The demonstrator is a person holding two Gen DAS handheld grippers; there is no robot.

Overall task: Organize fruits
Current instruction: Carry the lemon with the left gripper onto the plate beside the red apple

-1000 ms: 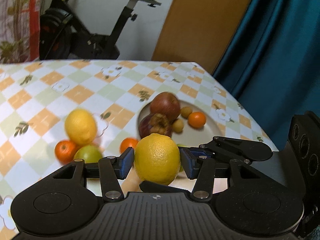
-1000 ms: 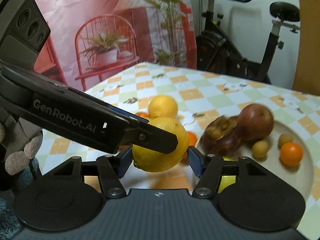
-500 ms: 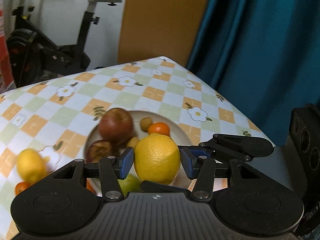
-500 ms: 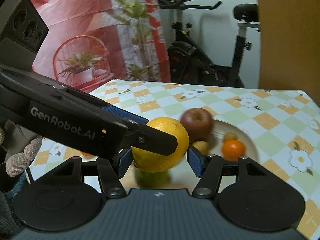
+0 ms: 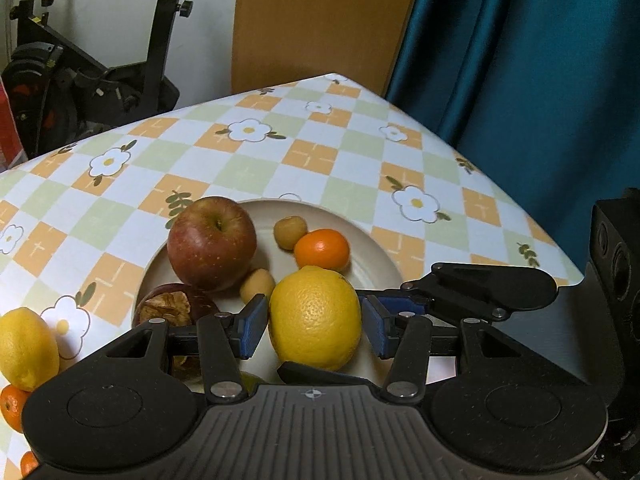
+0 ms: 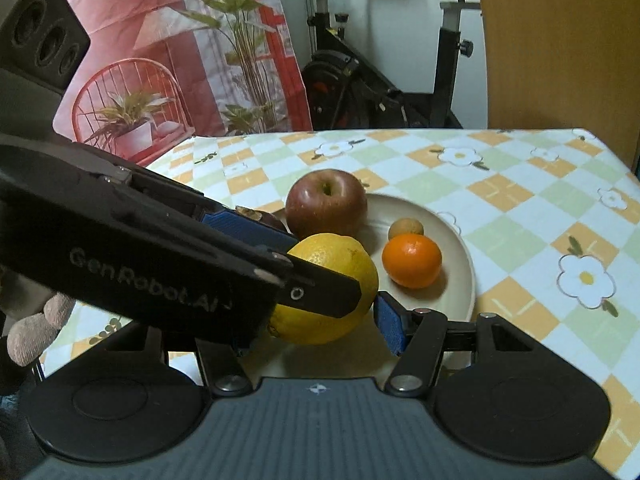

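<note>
Left wrist view: the checked table carries a pale plate that already holds a red apple, a dark fruit with a dried top, a mandarin and two small tan fruits. The lemon hangs over the plate's near side, between the blue pads of the left gripper, which looks clamped on it.

Judged from this, the step in hand is bringing the lemon to the plate. The next move calls for lowering it onto the bare patch in front of the mandarin, then parting the tongs gently so it does not roll into its neighbours.

Only this view shows what is left on the cloth: a second lemon and more mandarins at the left edge.

Only the right wrist view shows a left finger lying tight across the lemon's front. The right gripper brackets the same lemon, one pad just beside it and the other hidden, so I cannot tell whether it presses
</note>
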